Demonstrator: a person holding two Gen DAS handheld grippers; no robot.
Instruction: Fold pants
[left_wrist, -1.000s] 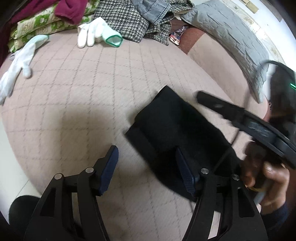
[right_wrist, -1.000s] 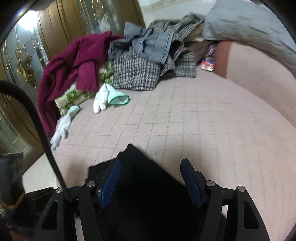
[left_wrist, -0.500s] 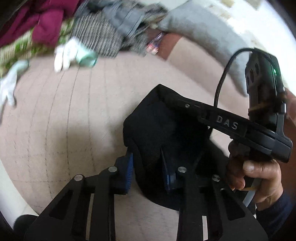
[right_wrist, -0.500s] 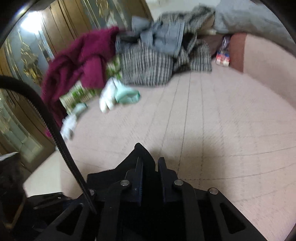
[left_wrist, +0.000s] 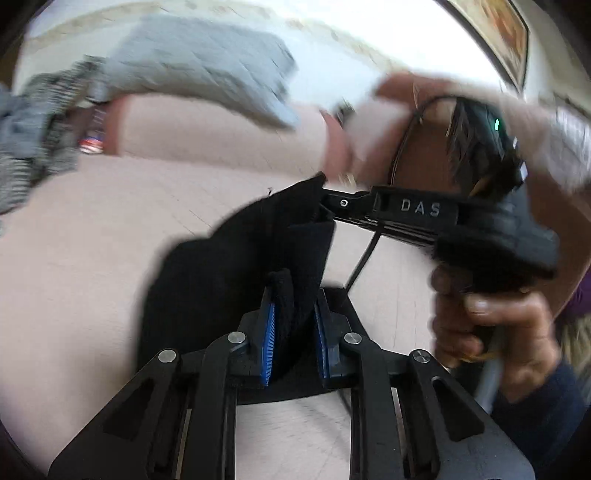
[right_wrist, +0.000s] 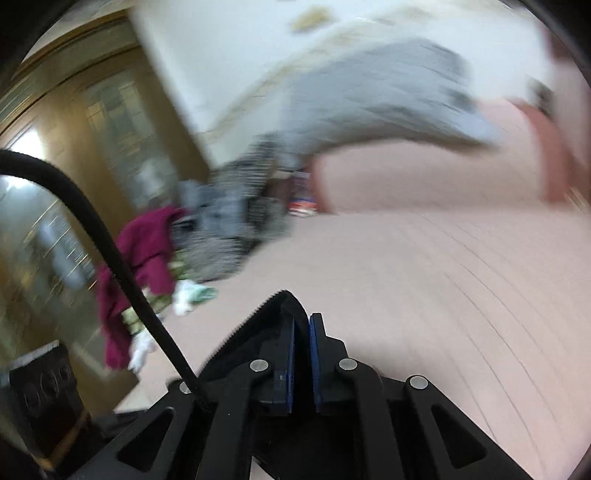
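The black pants (left_wrist: 221, 273) hang lifted off the pink quilted bed (left_wrist: 74, 258), stretched between both grippers. In the left wrist view my left gripper (left_wrist: 293, 321) has a fold of the black cloth between its blue pads, and its jaws are closing on it. My right gripper (left_wrist: 325, 199), held by a person's hand (left_wrist: 491, 332), pinches the pants' far corner. In the right wrist view the right gripper (right_wrist: 301, 343) is shut, with the pants' ribbed edge (right_wrist: 266, 321) bunched at its tips. Both views are motion-blurred.
A grey pillow (left_wrist: 199, 62) lies at the head of the bed. A pile of checked and grey clothes (right_wrist: 221, 221), a maroon garment (right_wrist: 144, 247) and white gloves (right_wrist: 184, 299) sit at the bed's far left side, by wooden wardrobe doors (right_wrist: 92, 129).
Both grippers have gone from wide open to closed on the black pants. They have raised the cloth off the bed and swung toward the pillow end, and both views have rolled.
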